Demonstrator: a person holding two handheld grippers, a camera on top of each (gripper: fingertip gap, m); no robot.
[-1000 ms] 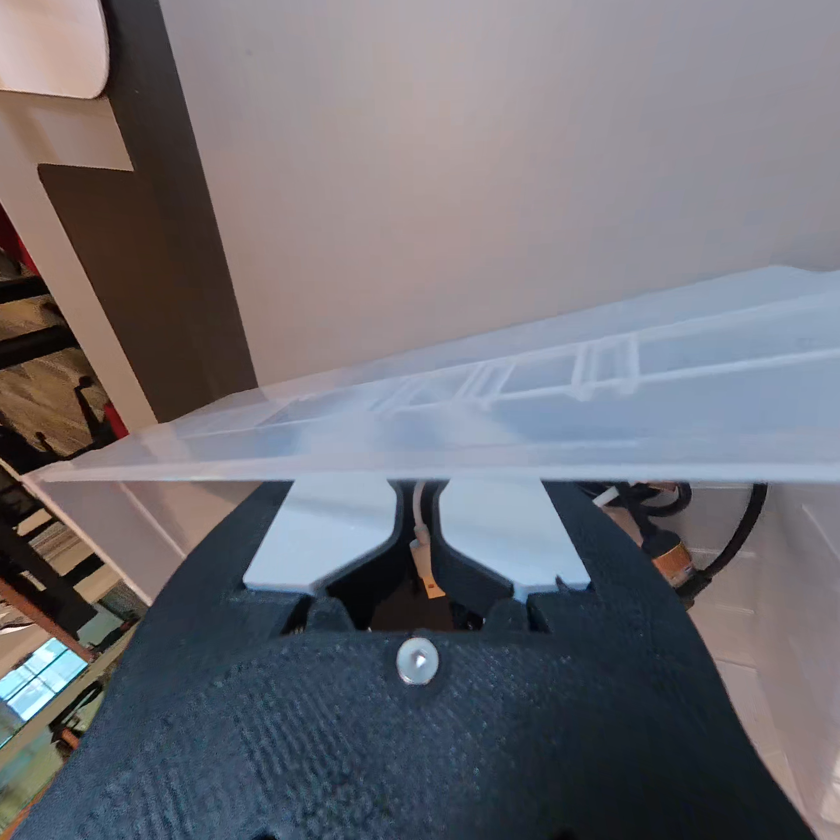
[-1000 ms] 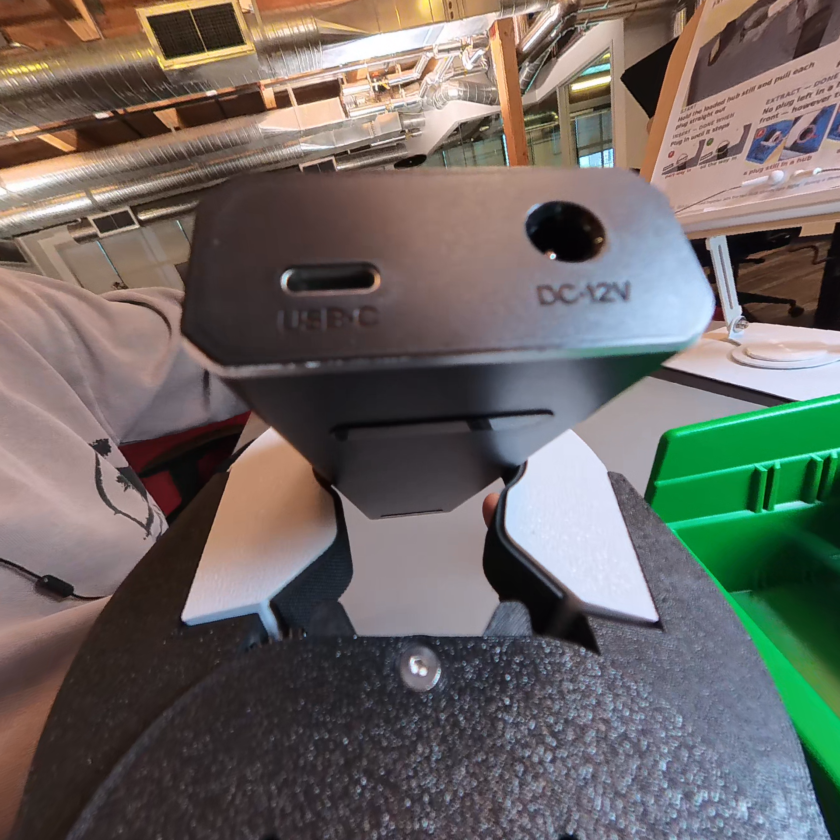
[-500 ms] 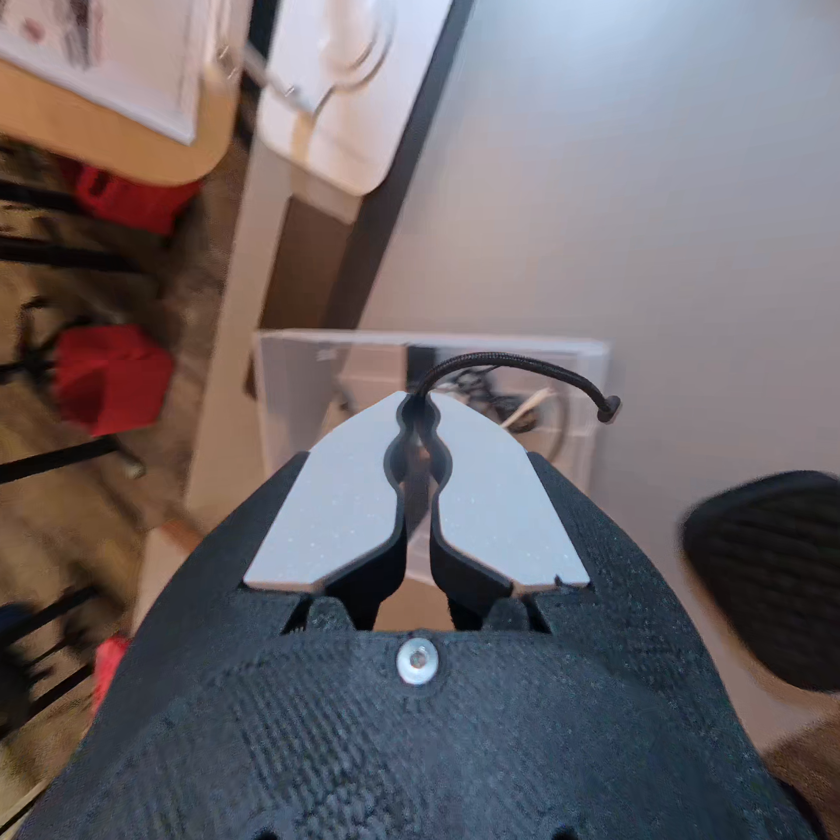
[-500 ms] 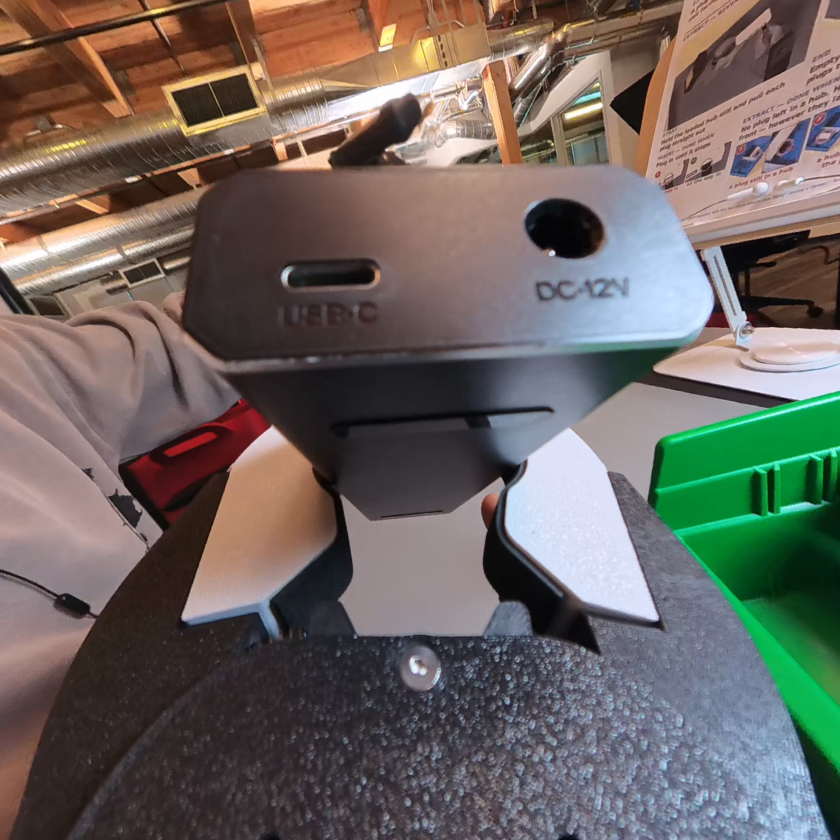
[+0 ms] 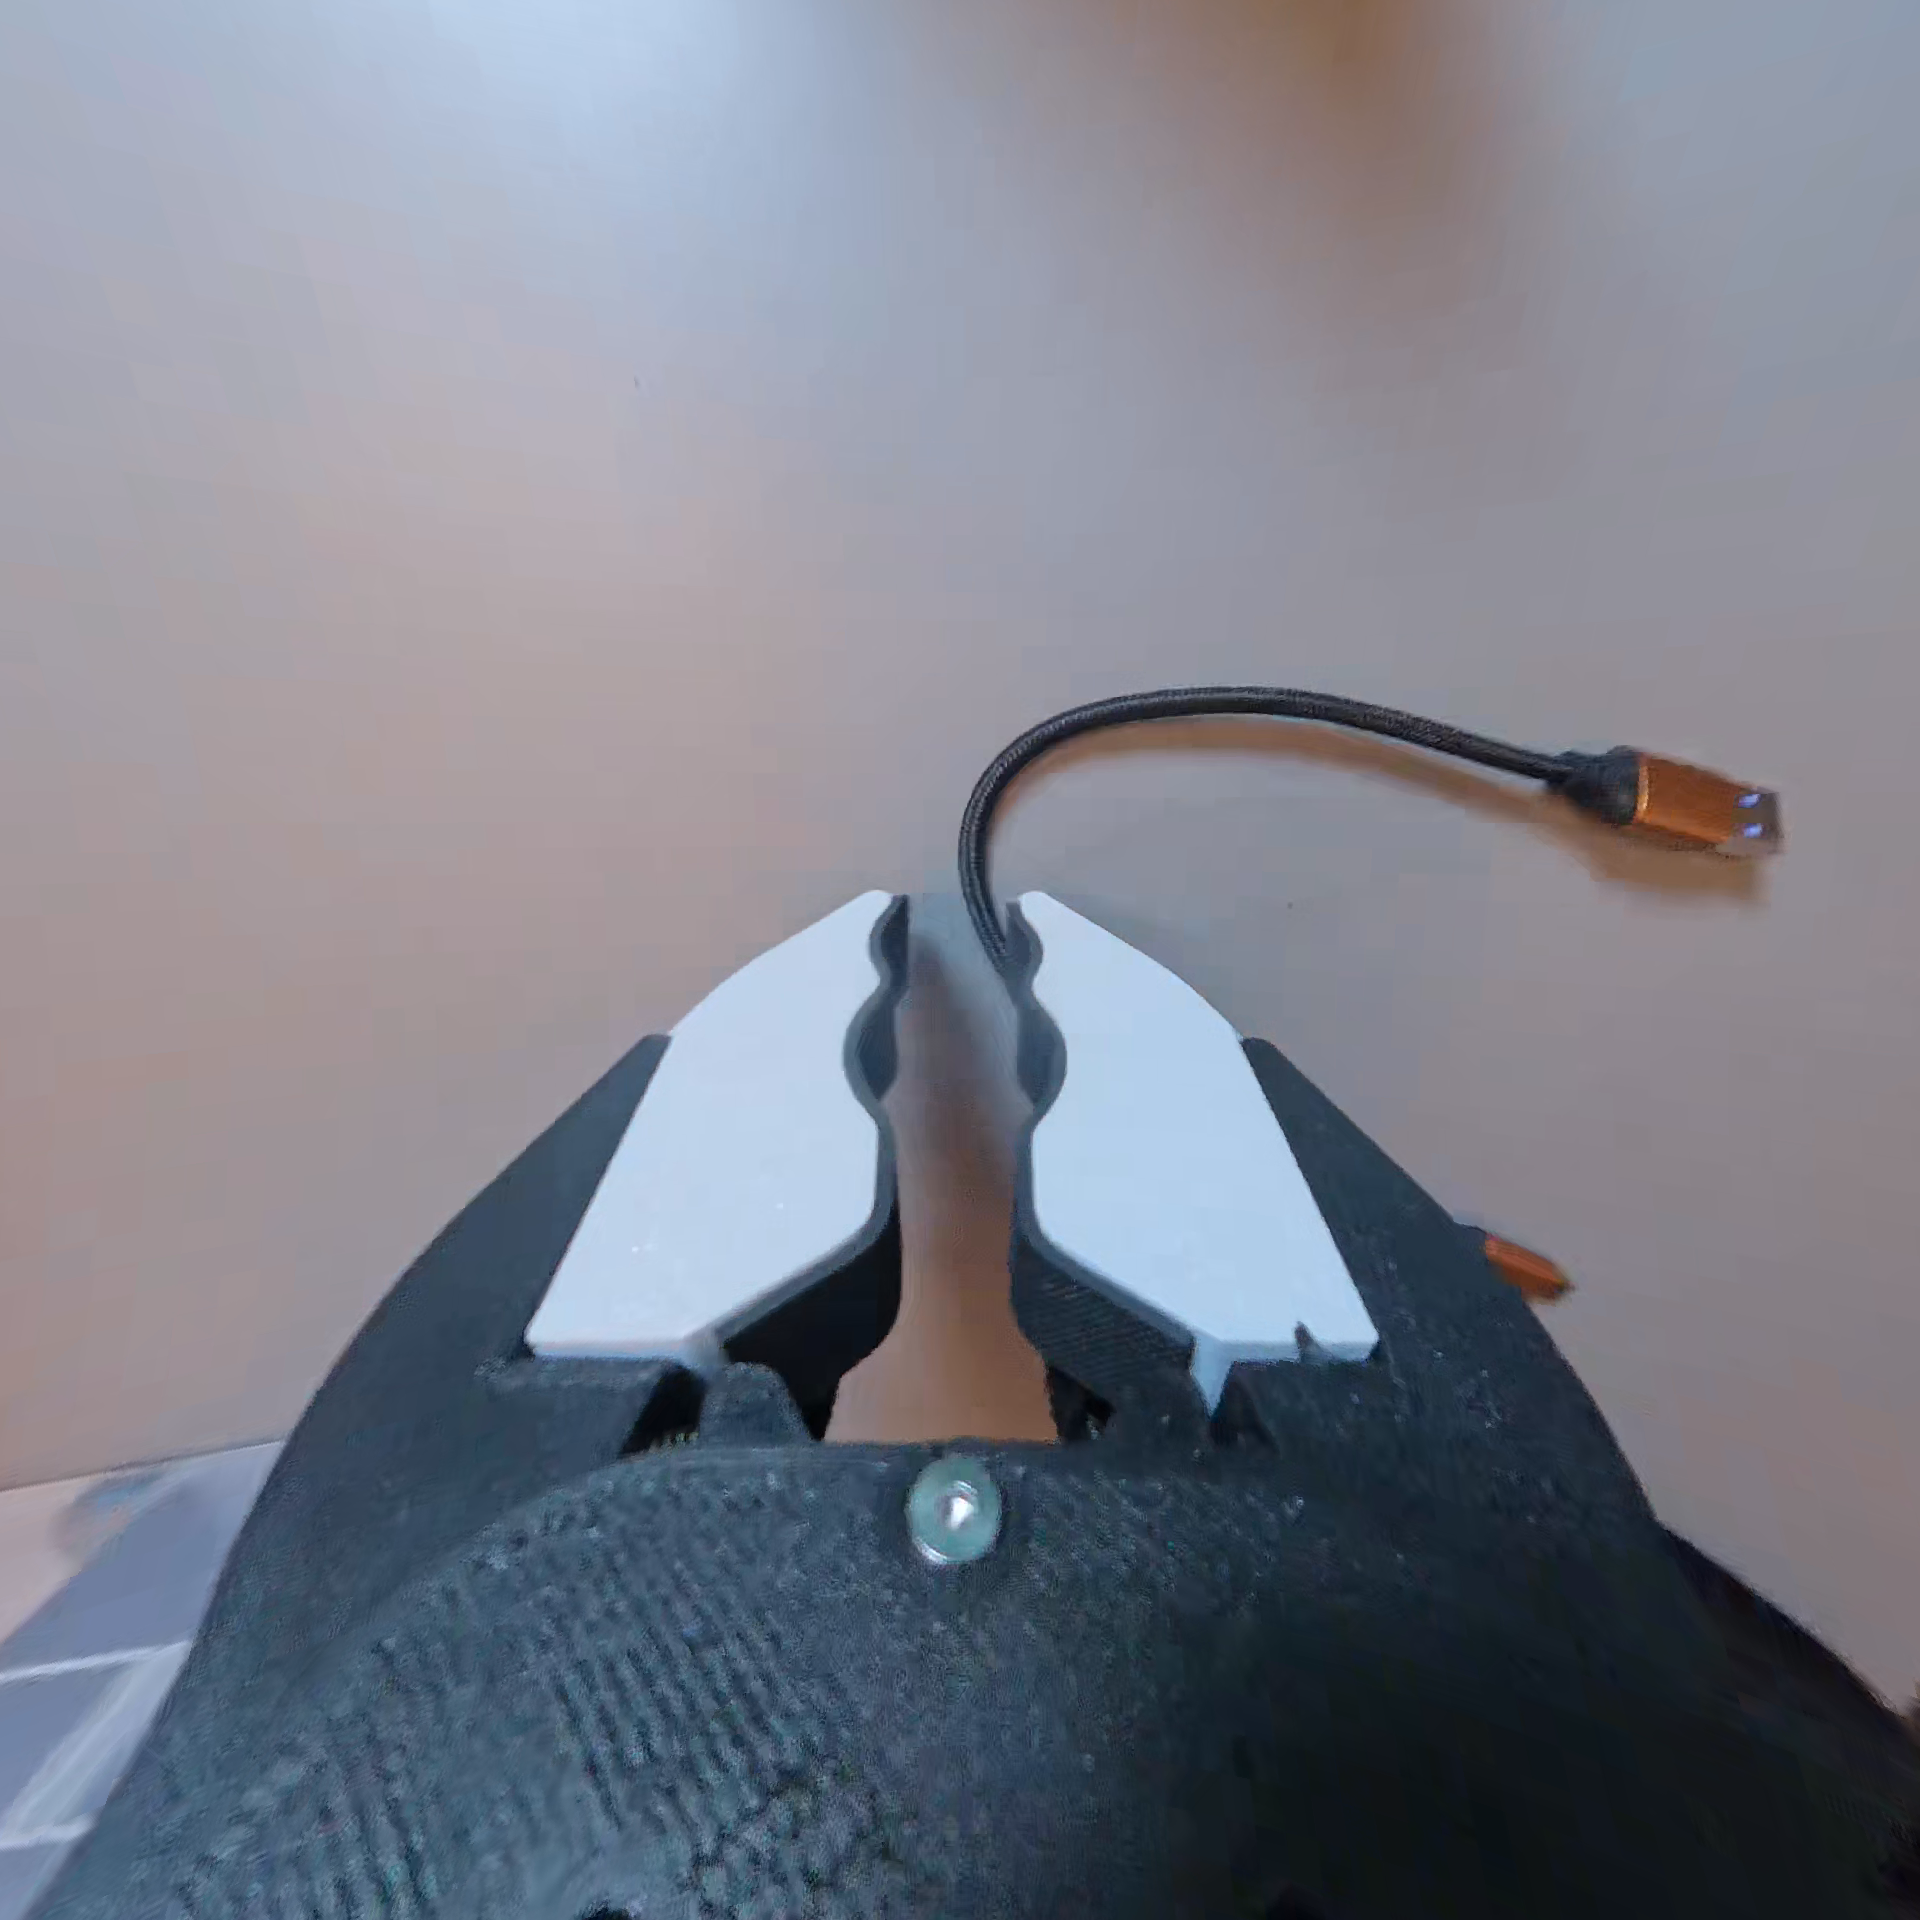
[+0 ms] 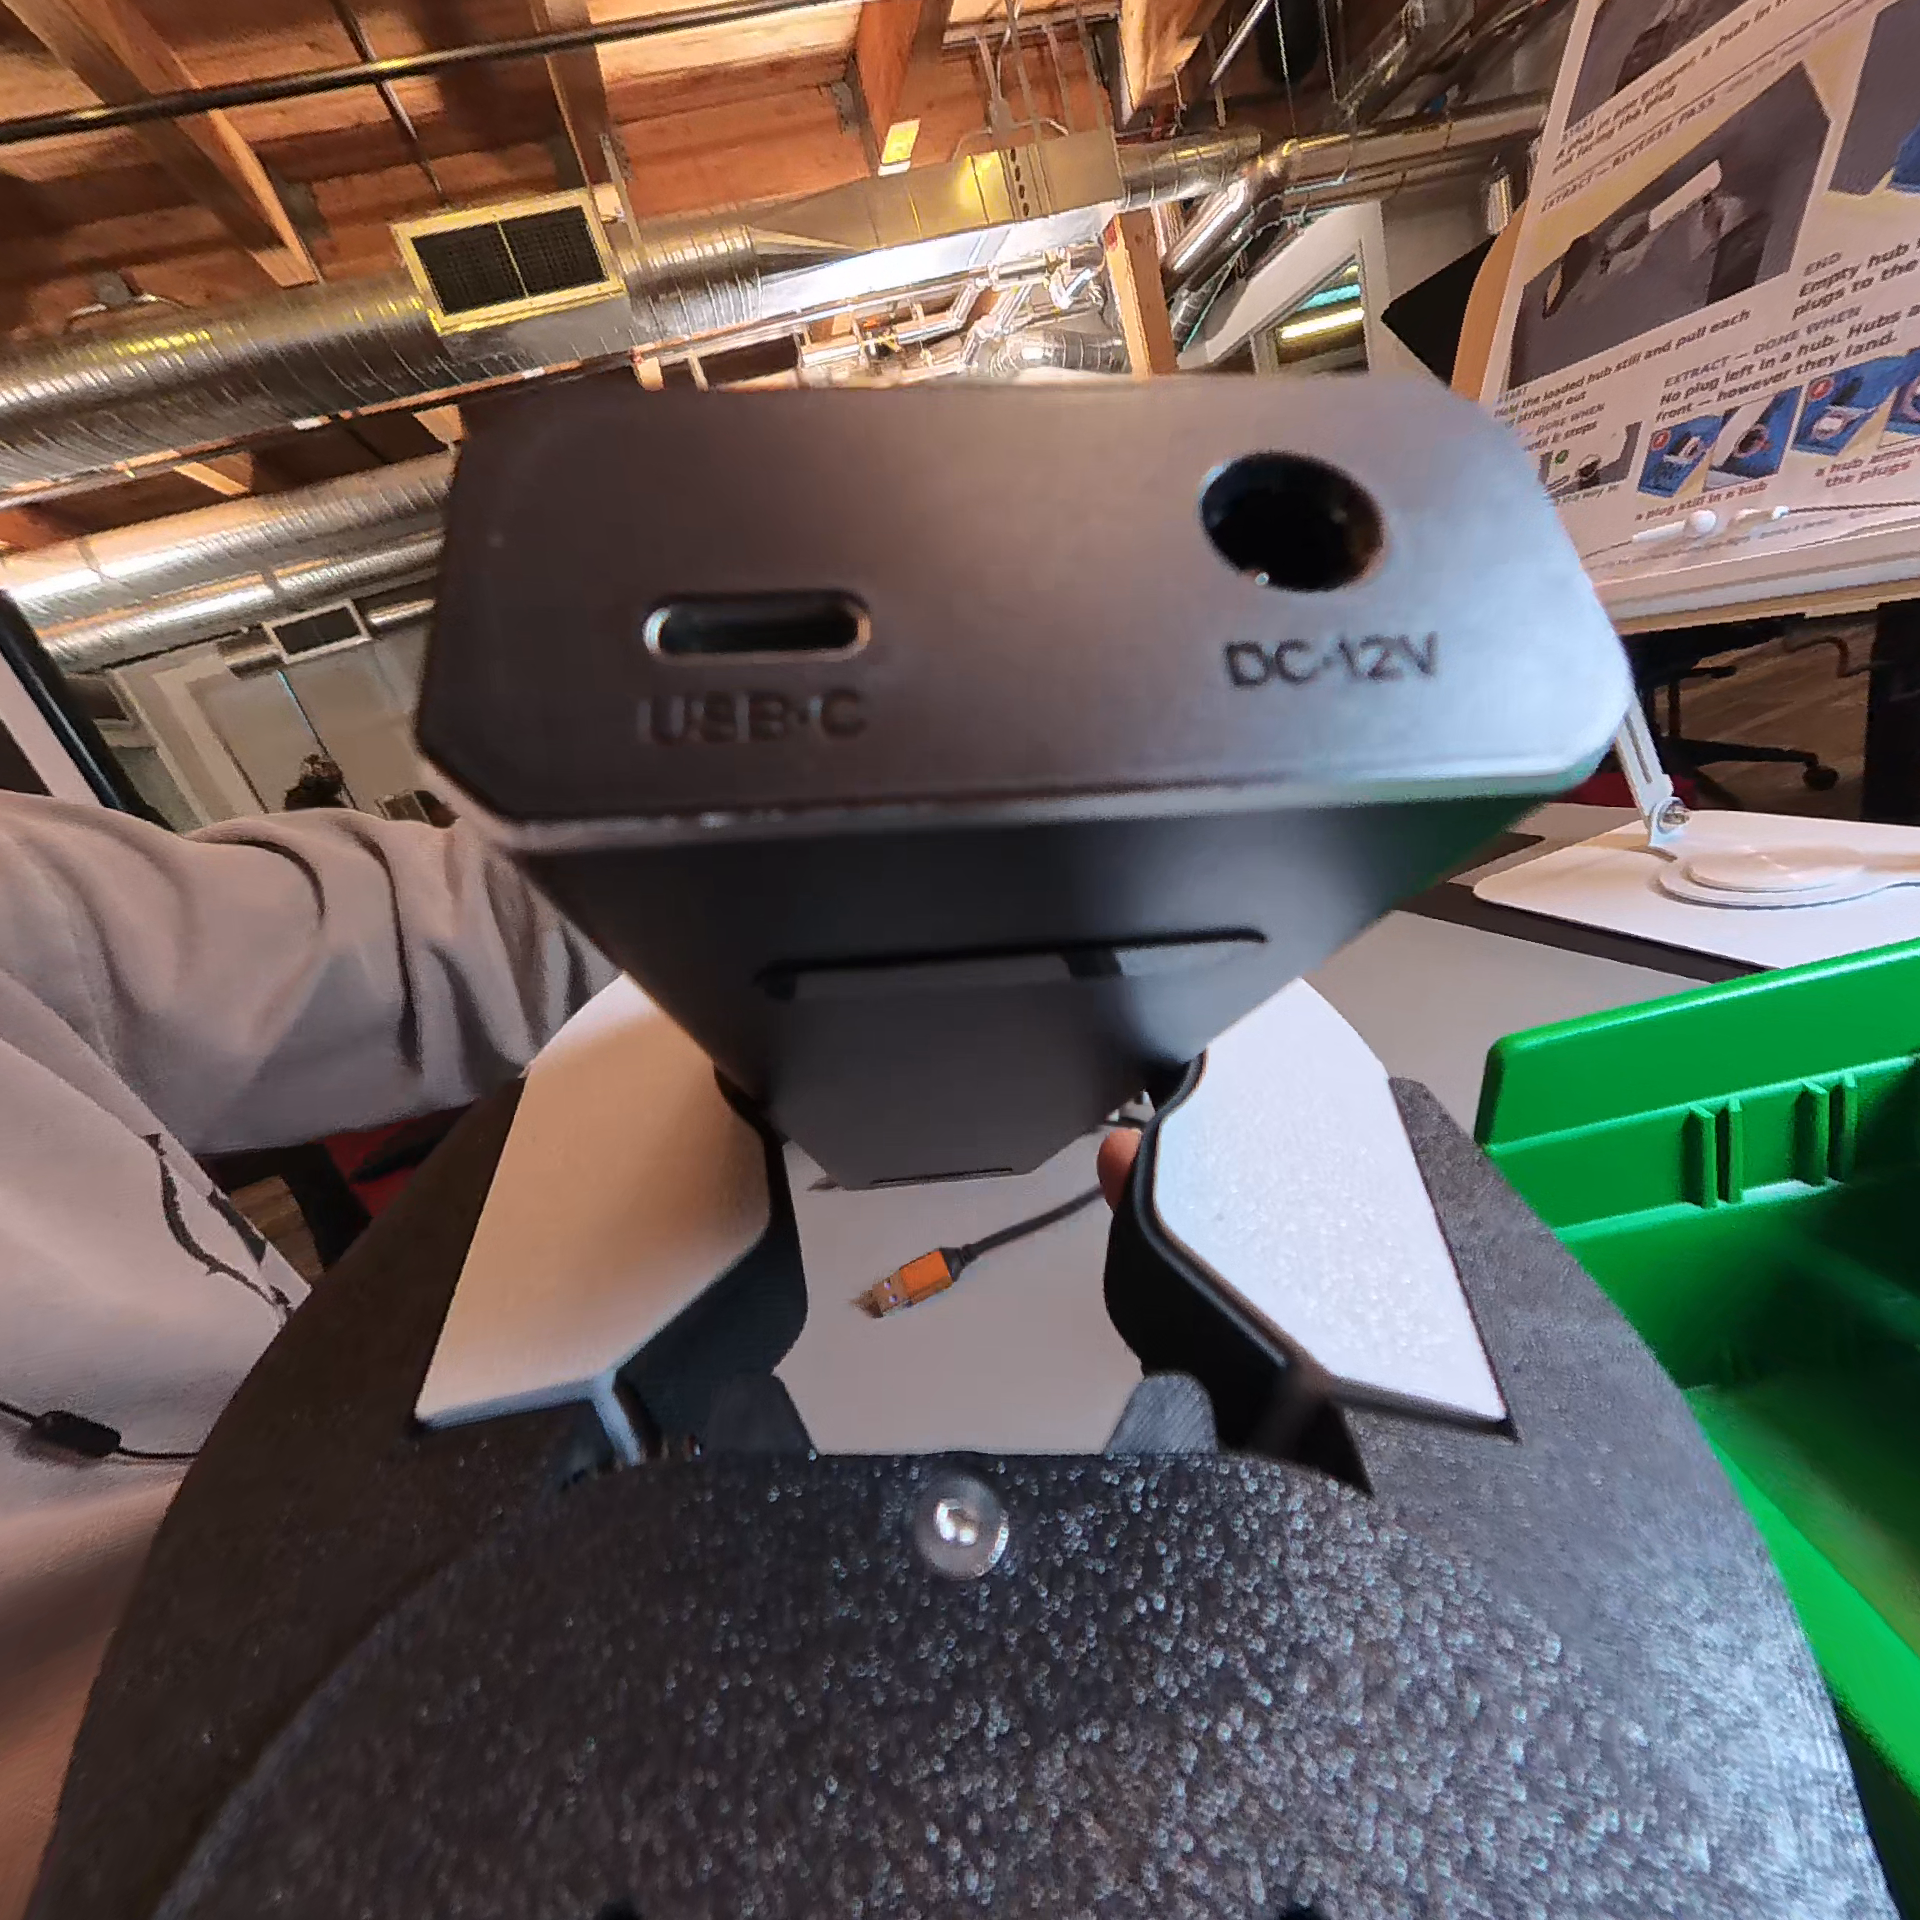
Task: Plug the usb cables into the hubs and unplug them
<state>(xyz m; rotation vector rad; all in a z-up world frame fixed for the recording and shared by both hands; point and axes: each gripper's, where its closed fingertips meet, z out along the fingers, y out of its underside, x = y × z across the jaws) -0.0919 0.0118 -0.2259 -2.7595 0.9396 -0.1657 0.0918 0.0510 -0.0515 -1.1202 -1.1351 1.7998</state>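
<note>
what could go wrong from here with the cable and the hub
1. The left gripper looks open, its fingers apart, with the cable only leaning on one finger, so it may slide out.
2. The plug hangs far out on a curved, loose stretch, so aiming it into a port could be sloppy.
3. The right gripper pinches only the hub's narrow lower end, so a push could tip it.

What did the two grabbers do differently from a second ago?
The left gripper came up out of the clear plastic bin, carried the black braided cable over the grey table, and has now spread its fingers, so the cable with its orange metal plug seems let go. The right gripper stayed clamped on the dark grey metal hub, beside the green plastic bin.
</note>
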